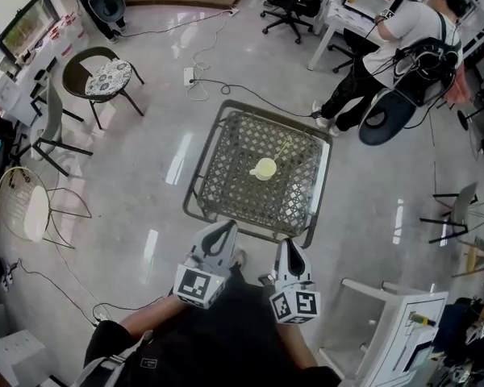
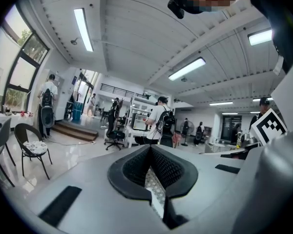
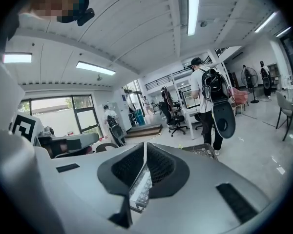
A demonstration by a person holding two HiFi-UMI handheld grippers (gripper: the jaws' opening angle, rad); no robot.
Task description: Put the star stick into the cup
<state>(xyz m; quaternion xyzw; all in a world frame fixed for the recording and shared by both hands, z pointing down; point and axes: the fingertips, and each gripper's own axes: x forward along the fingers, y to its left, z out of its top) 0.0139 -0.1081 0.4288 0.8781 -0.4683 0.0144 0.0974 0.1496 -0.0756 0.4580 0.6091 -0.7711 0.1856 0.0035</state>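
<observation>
A pale yellow cup (image 1: 265,168) stands near the middle of the square wire-mesh table (image 1: 226,164). A thin pale stick (image 1: 283,146) runs from the cup toward the far right; it is too small to tell whether its end is inside the cup. Both grippers hover at the table's near edge, short of the cup. My left gripper (image 1: 223,230) (image 2: 150,152) has its jaws together with nothing between them. My right gripper (image 1: 290,245) (image 3: 145,152) is likewise shut and holds nothing. Through each narrow jaw gap only a sliver of table mesh (image 2: 156,189) (image 3: 141,189) shows.
A person in a white shirt with a backpack (image 1: 395,47) stands at a desk at the back right. An office chair (image 1: 294,2) is behind the table, round chairs (image 1: 105,75) are at the left, and a white cabinet (image 1: 395,321) is near right. Cables (image 1: 202,79) trail over the floor.
</observation>
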